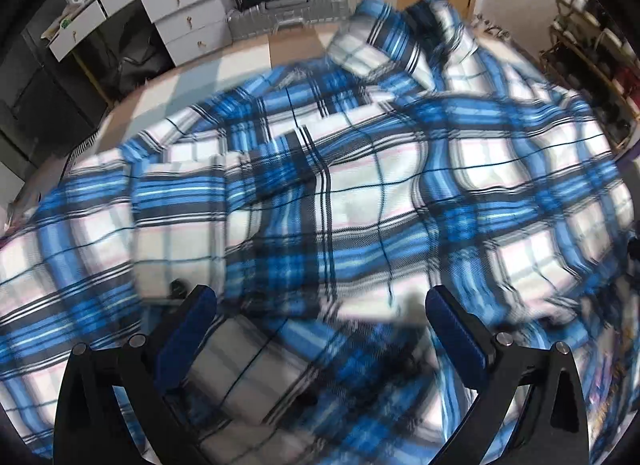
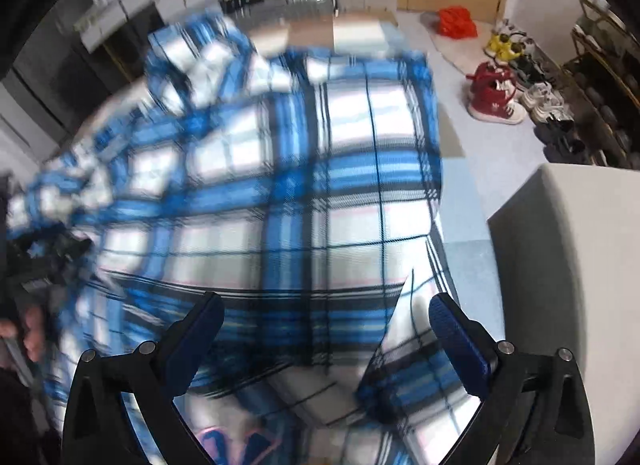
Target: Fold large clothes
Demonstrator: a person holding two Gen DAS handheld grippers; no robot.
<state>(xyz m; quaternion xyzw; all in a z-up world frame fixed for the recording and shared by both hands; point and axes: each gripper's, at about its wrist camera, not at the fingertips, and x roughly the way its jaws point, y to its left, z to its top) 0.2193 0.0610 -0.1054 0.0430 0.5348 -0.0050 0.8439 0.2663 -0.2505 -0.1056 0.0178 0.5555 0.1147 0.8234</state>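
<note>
The left gripper [image 1: 320,317] is seen with its blue-padded fingers [image 1: 188,329] spread wide, nothing held between them, and plaid cloth lying loose beneath and just ahead. The right gripper [image 2: 324,325] is shown in the same condition: fingers [image 2: 460,345] well apart, empty, a folded corner of the fabric resting between and below them. At the left edge of the right wrist view, part of a person's hand [image 2: 30,329] is glimpsed, blurred.

The blue-and-white plaid shirt [image 1: 360,193] is spread across the padded surface [image 1: 240,61], rumpled and far from flat, with a cuffed sleeve [image 1: 180,225] thrown over the body near the left gripper and the collar end [image 1: 380,41] bunched at the far side. In the right wrist view one straight side edge [image 2: 434,137] is seen running away from the camera, near the edge of the surface. Much of the cloth is smeared by motion blur, so fine detail cannot be read.

The garment is judged to be light, soft and limp, likely to sag and slide rather than hold a crease; a hem, a cuff or the shoulder seams are judged the firmest places to be pinched.

Beyond, a white set of drawers [image 1: 180,9] is shown shut, its contents unseen, with a silver hard case [image 1: 288,13] beside it. Red shoes [image 2: 494,93] and further pairs are lined along the floor [image 2: 460,201] to the right
</note>
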